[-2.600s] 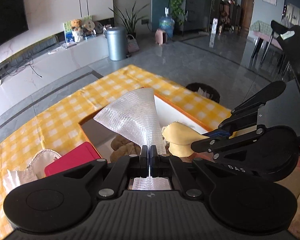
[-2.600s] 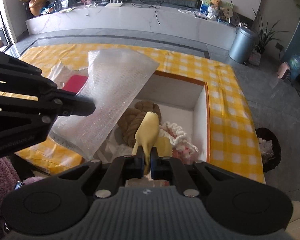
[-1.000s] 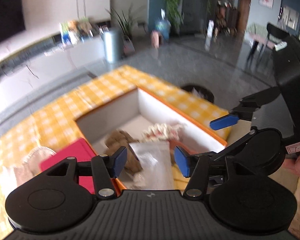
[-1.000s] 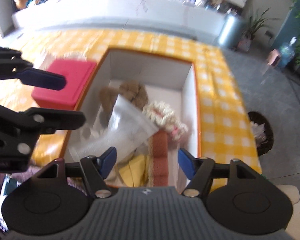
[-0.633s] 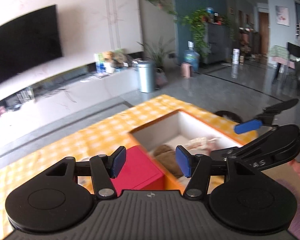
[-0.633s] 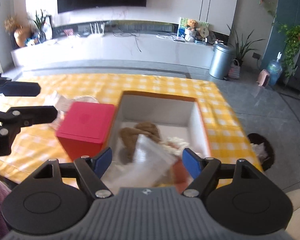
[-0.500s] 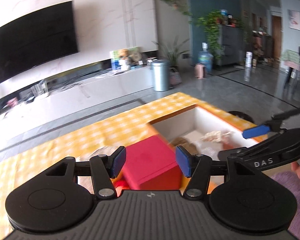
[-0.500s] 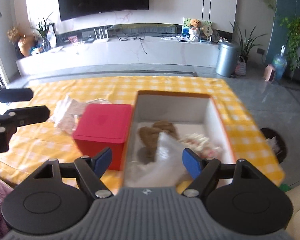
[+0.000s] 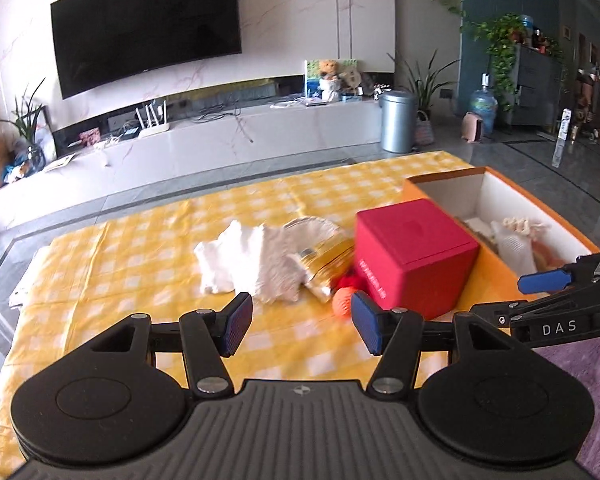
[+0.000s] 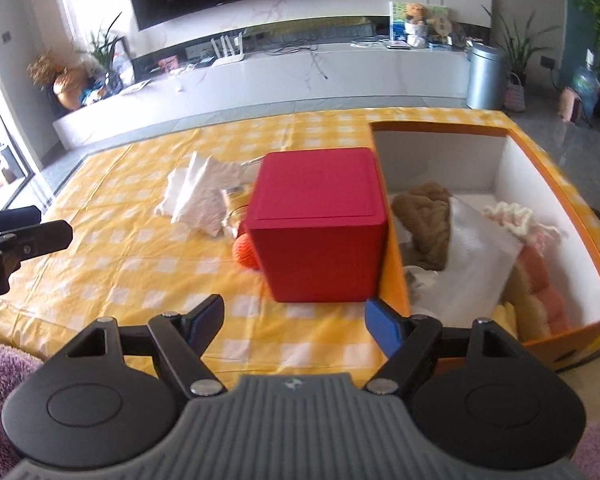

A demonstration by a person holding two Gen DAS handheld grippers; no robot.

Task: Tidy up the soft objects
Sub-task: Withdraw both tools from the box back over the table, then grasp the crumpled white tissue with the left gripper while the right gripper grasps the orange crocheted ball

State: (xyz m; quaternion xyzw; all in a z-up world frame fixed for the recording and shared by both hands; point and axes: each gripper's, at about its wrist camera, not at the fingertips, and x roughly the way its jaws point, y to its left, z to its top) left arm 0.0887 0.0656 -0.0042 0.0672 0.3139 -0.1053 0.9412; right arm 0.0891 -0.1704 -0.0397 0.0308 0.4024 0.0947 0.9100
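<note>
An orange box with white inside walls [image 10: 518, 168] [image 9: 500, 188] sits at the table's right. It holds a brown knitted piece [image 10: 426, 222], a clear plastic bag [image 10: 474, 258], a cream frilly piece [image 10: 518, 216] and pink and yellow soft pieces [image 10: 540, 292]. On the yellow checked cloth lie a white crumpled cloth [image 9: 248, 262] [image 10: 198, 196], a gold packet [image 9: 326, 260] and an orange knitted ball [image 9: 343, 300] [image 10: 245, 254]. My left gripper [image 9: 302, 324] hovers open and empty in front of the ball. My right gripper [image 10: 296, 322] is open and empty before the red box.
A red cube box [image 9: 414, 256] [image 10: 320, 222] stands against the orange box's left wall, half hiding the ball. The right gripper's fingers [image 9: 546, 280] reach in at the left wrist view's right edge. A purple fuzzy sleeve [image 10: 2, 364] lies near the table's front edge.
Both grippers let go of the mesh bag and the yellow piece into the orange box, opened, and swung left. The red box and the loose items on the cloth now fill both views.
</note>
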